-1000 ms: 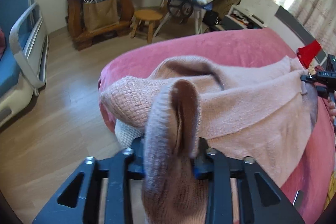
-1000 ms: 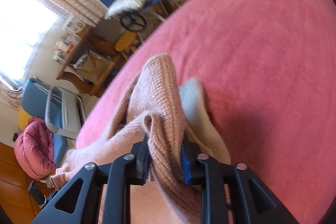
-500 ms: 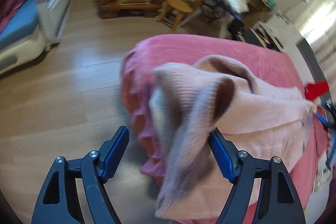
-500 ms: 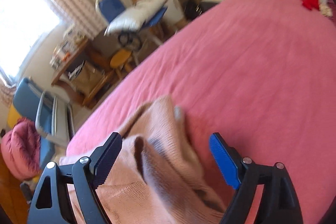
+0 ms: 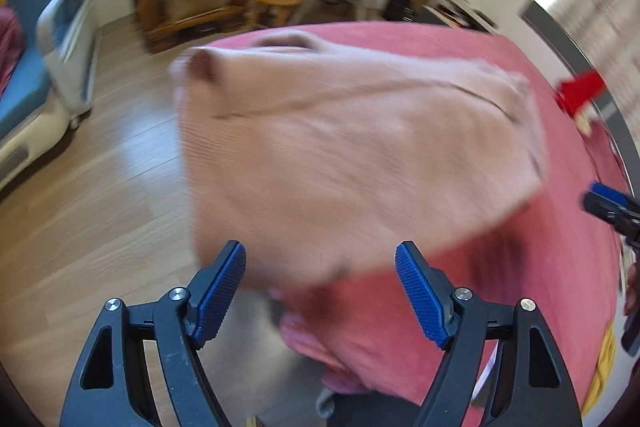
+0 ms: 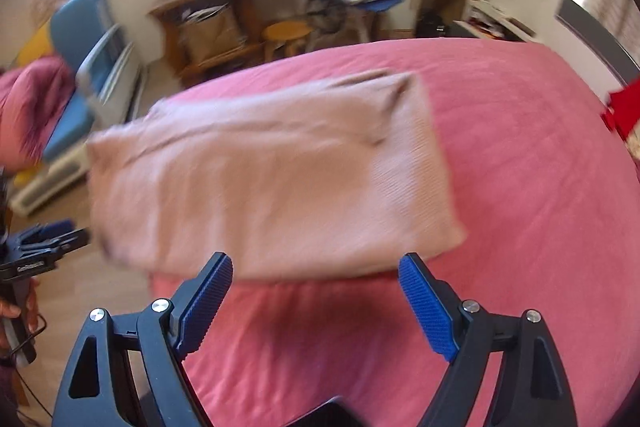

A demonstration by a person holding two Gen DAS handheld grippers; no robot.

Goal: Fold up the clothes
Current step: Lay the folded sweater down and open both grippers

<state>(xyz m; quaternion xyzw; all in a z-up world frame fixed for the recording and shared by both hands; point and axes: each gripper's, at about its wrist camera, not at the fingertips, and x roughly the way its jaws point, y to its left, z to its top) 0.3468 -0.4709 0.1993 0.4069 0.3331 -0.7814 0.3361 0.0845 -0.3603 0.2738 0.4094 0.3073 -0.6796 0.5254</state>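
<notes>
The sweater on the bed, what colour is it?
The sweater is pale pink, seen best from the right wrist.

Left gripper [image 5: 320, 291]: black frame with triangular cut-outs, silver screws set at the joints, fingers [image 5: 218, 297] faced with blue ribbed pads. Right gripper [image 6: 316, 301]: the same black build, silver screws and blue ribbed pads noted. In the right wrist view, white lettering, too blurred to be read, is seen on the left gripper's black body, with a thin black cable looped below.
</notes>
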